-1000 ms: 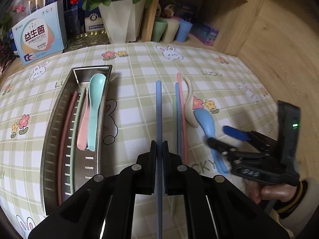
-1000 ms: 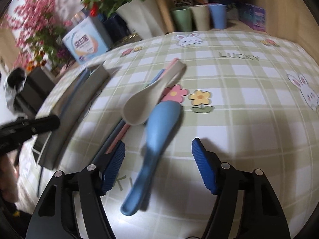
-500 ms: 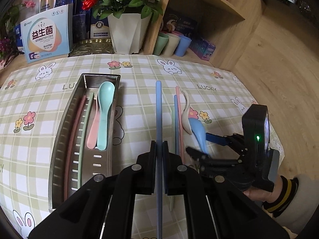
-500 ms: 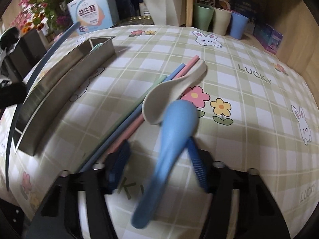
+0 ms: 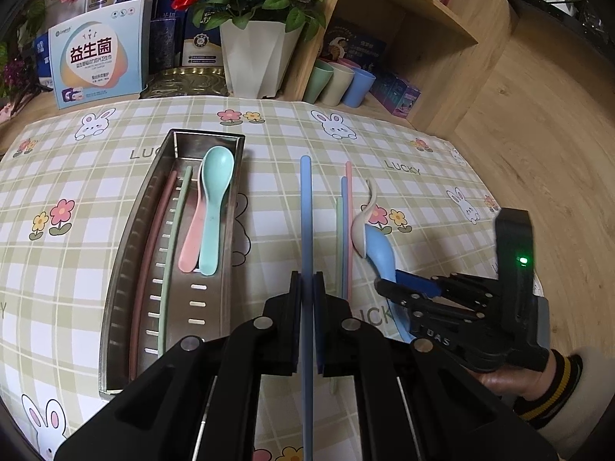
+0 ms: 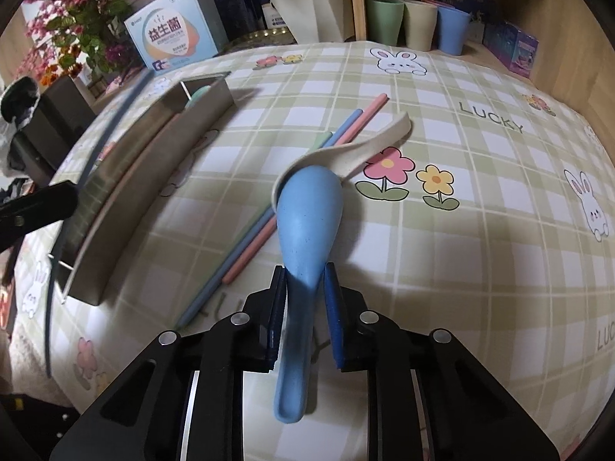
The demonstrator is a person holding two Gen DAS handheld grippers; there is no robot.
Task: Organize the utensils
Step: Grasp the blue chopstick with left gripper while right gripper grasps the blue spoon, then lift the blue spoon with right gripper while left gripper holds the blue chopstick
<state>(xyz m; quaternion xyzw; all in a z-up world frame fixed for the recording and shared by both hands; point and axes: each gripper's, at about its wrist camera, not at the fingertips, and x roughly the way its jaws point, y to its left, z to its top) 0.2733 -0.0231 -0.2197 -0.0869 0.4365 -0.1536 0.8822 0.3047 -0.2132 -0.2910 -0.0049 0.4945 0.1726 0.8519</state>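
My left gripper (image 5: pixel 306 282) is shut on a long blue chopstick (image 5: pixel 305 207), which sticks out forward over the checked tablecloth. To its left lies the steel tray (image 5: pixel 127 253), holding a pink and a green chopstick, a pink spoon and a teal spoon (image 5: pixel 213 199). My right gripper (image 6: pixel 305 280) has its jaws closing on the neck of a blue spoon (image 6: pixel 309 207), with the pads against its sides. The spoon's bowl overlaps a white spoon (image 6: pixel 357 150). Green, blue and pink chopsticks (image 6: pixel 250 246) lie loose just left of the spoons.
A white flower pot (image 5: pixel 257 57), a printed box (image 5: pixel 98 57) and three cups (image 5: pixel 338 82) stand at the table's far edge under a wooden shelf. The table's right edge drops to a wooden floor (image 5: pixel 538 134). A sleeve and hand hold the right gripper.
The right jaws came together from wide apart onto the blue spoon's neck, and the spoon shifted over the white spoon's bowl. Both grippers drew back a little from the table.
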